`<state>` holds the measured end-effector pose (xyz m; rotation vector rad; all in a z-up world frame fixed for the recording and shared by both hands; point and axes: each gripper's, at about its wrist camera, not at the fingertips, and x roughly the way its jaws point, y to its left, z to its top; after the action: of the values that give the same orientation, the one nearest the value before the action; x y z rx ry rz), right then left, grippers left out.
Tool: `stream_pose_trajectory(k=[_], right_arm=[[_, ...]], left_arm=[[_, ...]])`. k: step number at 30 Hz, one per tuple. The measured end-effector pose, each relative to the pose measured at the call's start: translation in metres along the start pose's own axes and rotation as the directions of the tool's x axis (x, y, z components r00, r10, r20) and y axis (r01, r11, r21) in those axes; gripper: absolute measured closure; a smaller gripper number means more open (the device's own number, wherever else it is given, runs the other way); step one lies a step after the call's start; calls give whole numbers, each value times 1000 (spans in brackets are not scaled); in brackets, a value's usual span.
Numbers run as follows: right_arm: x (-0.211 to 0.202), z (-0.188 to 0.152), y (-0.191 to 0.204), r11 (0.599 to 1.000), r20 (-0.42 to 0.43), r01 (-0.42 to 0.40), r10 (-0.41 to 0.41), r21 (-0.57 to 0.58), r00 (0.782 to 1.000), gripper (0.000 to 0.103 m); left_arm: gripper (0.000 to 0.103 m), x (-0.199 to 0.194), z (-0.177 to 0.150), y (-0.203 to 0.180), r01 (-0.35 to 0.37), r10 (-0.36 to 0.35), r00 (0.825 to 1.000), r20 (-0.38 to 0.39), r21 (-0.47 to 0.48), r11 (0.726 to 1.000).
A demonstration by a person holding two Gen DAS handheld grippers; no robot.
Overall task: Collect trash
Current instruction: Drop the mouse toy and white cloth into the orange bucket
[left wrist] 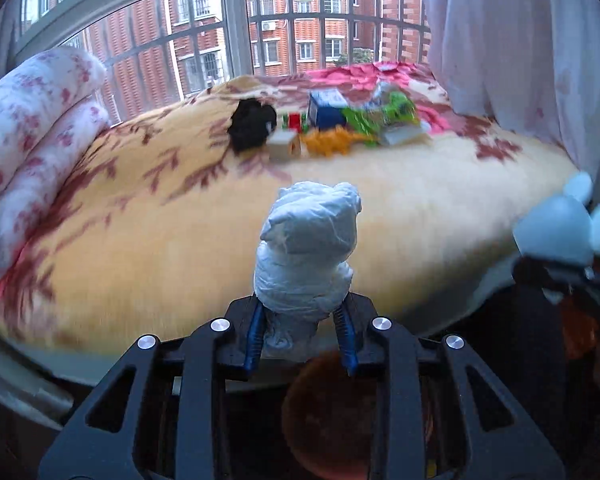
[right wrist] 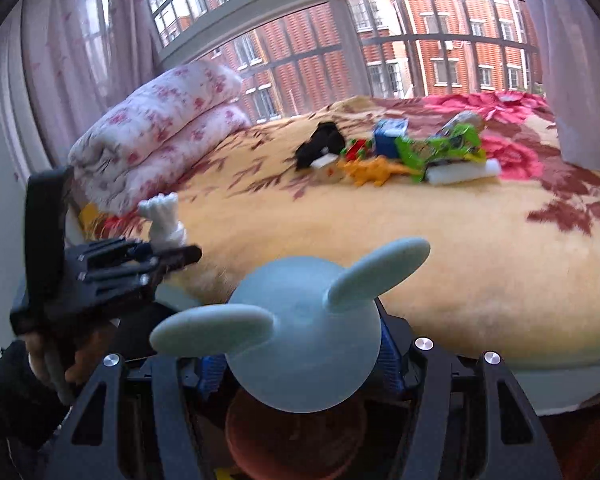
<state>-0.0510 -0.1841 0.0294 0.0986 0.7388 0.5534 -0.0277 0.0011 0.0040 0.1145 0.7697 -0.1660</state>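
Note:
My left gripper (left wrist: 304,336) is shut on a crumpled white tissue wad (left wrist: 308,248), held upright above the near edge of the bed; it also shows in the right wrist view (right wrist: 162,220). My right gripper (right wrist: 300,356) is shut on a pale blue round toy with two ear-like flaps (right wrist: 304,332), which shows at the right edge of the left wrist view (left wrist: 560,228). A pile lies far back on the bed: a black item (left wrist: 252,122), a blue box (left wrist: 326,108), green wrappers (left wrist: 380,118), an orange toy dinosaur (left wrist: 334,140) and a white block (left wrist: 402,134).
The bed has a yellow blanket with red flowers (left wrist: 180,216). A folded floral quilt (left wrist: 36,132) lies at its left end. A barred window (left wrist: 260,36) and sheer curtains (left wrist: 520,52) stand behind. A brown round container (left wrist: 340,412) sits below the grippers by the bed edge.

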Motion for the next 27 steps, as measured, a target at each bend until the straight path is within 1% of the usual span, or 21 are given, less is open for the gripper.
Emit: stream_pose_trajectory(k=[2, 5, 7, 9, 11, 14, 17, 21, 23, 24, 25, 26, 27], right_arm=[[1, -16, 8, 1000, -31, -9, 9, 1, 999, 42], [8, -38, 16, 1000, -81, -7, 7, 5, 997, 42], [14, -51, 19, 1000, -114, -8, 10, 11, 993, 42], [25, -66, 23, 1000, -162, 0, 2, 11, 987, 42], [35, -78, 25, 1000, -201, 6, -4, 6, 980, 42], [51, -90, 25, 1000, -256, -7, 12, 19, 967, 42], [64, -96, 27, 1000, -290, -10, 13, 10, 957, 42], [70, -96, 25, 1000, -302, -11, 13, 8, 953, 42], [71, -96, 24, 1000, -305, -9, 12, 9, 952, 41], [73, -97, 22, 1000, -310, -11, 13, 9, 951, 37], [76, -96, 22, 1000, -318, -10, 13, 11, 948, 30], [78, -96, 20, 1000, -318, -2, 7, 17, 948, 23], [78, -96, 19, 1000, -313, 3, 5, 26, 950, 23]], left_arm=[[73, -3, -24, -4, 18, -18, 1000, -19, -19, 1000], [73, 1, -57, -11, 29, -29, 999, -45, -1, 1000], [73, 4, -77, -13, 37, -35, 996, -83, 24, 999], [73, 12, -93, -11, 52, -48, 990, -134, 25, 998], [73, 21, -103, -9, 69, -66, 982, -178, 13, 998], [73, 35, -110, -4, 87, -88, 970, -226, -15, 996], [73, 43, -113, 1, 95, -102, 963, -251, -40, 995], [73, 50, -112, 3, 98, -106, 958, -266, -43, 994], [67, 54, -110, 3, 97, -104, 955, -277, -39, 994], [56, 56, -111, 4, 89, -95, 953, -287, -35, 995], [35, 59, -111, 4, 79, -85, 951, -298, -32, 996], [31, 59, -114, 4, 73, -80, 952, -297, -35, 997], [30, 59, -115, 4, 70, -79, 953, -293, -39, 997]])
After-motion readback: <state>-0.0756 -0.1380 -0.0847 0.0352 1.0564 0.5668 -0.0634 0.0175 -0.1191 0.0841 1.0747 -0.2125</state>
